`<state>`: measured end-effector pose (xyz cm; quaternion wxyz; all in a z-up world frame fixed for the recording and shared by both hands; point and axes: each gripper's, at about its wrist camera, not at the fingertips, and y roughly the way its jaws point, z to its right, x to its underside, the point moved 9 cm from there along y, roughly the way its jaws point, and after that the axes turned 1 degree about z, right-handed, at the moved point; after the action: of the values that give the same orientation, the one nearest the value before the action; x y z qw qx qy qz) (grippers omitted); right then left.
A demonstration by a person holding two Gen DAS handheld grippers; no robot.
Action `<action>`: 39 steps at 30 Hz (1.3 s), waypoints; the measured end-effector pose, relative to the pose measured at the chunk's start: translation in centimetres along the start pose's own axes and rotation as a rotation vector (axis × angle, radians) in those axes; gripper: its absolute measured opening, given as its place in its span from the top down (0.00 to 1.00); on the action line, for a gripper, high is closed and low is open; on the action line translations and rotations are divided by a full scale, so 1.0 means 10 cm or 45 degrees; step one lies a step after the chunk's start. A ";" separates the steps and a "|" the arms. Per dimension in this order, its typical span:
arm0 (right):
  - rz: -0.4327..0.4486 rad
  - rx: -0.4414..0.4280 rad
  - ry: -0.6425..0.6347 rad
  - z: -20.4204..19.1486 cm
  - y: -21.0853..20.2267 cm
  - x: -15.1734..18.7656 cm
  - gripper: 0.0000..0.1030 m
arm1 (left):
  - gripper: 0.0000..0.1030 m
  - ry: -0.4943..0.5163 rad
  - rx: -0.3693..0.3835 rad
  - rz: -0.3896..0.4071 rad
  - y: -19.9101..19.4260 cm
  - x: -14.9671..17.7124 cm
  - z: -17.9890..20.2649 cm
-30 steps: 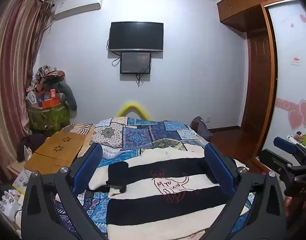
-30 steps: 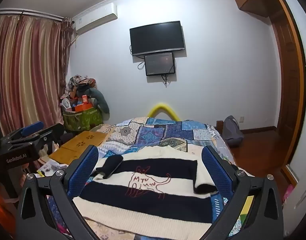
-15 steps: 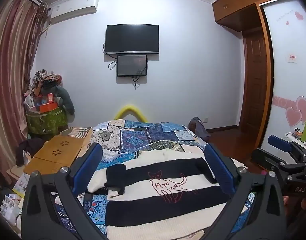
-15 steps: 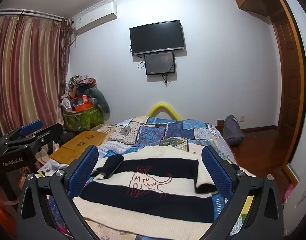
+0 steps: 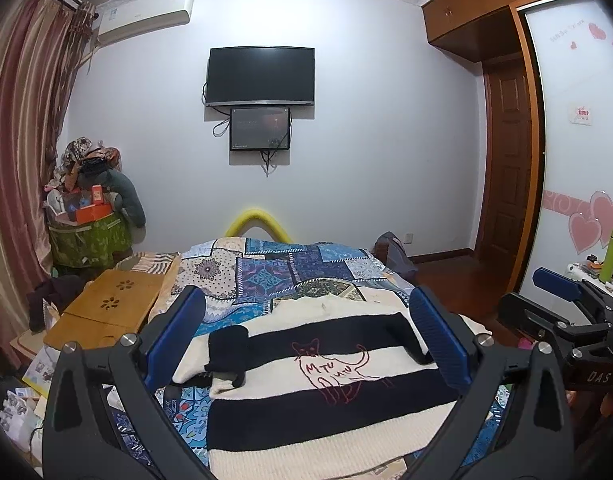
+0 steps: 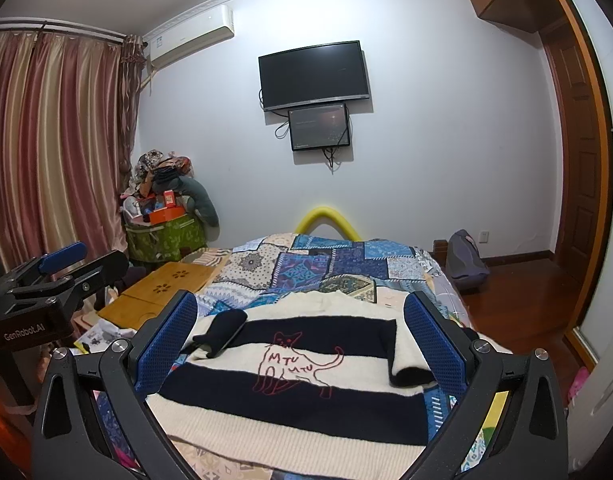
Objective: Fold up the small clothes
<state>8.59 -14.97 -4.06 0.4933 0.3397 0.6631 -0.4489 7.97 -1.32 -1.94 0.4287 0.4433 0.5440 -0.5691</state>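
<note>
A cream and black striped sweater [image 5: 326, 400] with a red cat outline lies flat on the patchwork bed [image 5: 274, 272]; it also shows in the right wrist view [image 6: 290, 396]. Both sleeves are folded in over the body. My left gripper [image 5: 306, 340] is open and empty above the sweater's near part. My right gripper [image 6: 302, 340] is open and empty above it too. Each gripper shows at the edge of the other's view: the right gripper [image 5: 562, 312] and the left gripper [image 6: 54, 280].
A wooden lap table [image 5: 106, 312] lies left of the bed. A green bag piled with things [image 5: 86, 236] stands by the curtains. A TV [image 5: 260, 76] hangs on the far wall. A grey backpack [image 6: 464, 260] sits on the wood floor at the right.
Both grippers have tilted or shifted slightly; the view has moved a little. The sweater has not moved and both grippers stay open.
</note>
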 end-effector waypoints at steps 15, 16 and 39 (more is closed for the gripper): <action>0.000 0.003 -0.002 0.02 0.01 0.01 0.00 | 0.00 -0.013 -0.003 0.007 0.03 0.00 -0.04; 0.000 0.004 -0.001 0.02 0.01 0.02 0.00 | 0.00 -0.013 -0.003 0.007 0.02 0.00 -0.04; 0.003 0.005 -0.005 0.05 0.04 -0.01 0.00 | 0.00 -0.011 0.009 0.001 0.05 0.01 -0.02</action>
<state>9.13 -15.30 -4.12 0.4944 0.3408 0.6608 -0.4503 8.44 -1.18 -2.13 0.4297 0.4425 0.5400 -0.5726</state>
